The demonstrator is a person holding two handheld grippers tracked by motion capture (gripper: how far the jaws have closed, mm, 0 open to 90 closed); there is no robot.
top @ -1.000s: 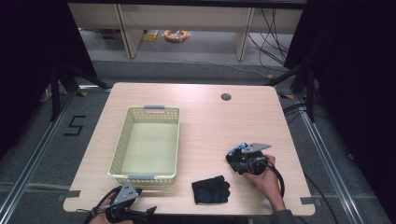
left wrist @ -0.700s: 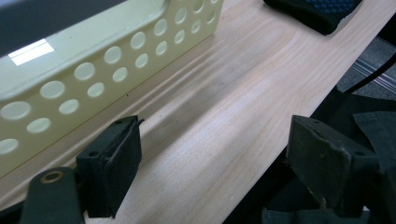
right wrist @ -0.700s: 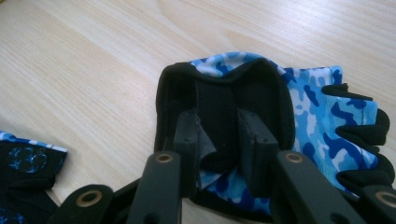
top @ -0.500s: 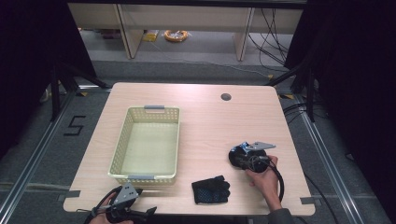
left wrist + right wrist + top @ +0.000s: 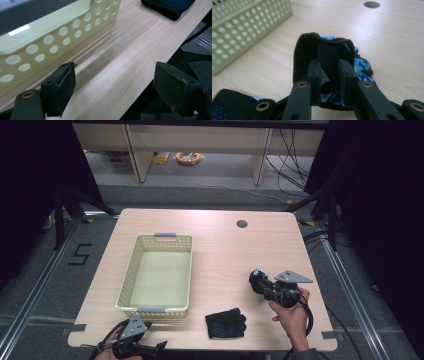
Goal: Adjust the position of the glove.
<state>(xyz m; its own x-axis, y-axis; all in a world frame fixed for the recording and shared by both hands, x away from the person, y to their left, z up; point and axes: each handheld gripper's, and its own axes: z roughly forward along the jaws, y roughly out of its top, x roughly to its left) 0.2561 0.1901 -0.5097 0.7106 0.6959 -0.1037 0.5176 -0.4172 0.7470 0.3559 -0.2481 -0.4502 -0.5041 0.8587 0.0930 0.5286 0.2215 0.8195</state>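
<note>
My right jaws are clenched on a glove, one pad on each side of a black fold of it, and they have just been closing on that fabric. In the right gripper view the glove stands up between the jaws, black outside, with a blue-and-white pattern spilling out on the far side. From the high view my right gripper sits over the bench's right half, nearer the front edge than the back, with the glove as a dark lump at its tip and my right hand behind it. I can't tell from here whether the glove touches the wood.

My left jaws are released: the two pads stand well apart with only bare wood between them. The left gripper hangs at the front-left corner, right at the front edge, just in front of the basket.

A second glove lies flat near the front edge, about midway along it, black with a dotted blue palm. It sits between my two grippers, apart from both.

The basket is pale yellow with perforated walls, on the left half, its long sides running front to back. A small round hole marks the bench near the back edge, right of centre.
</note>
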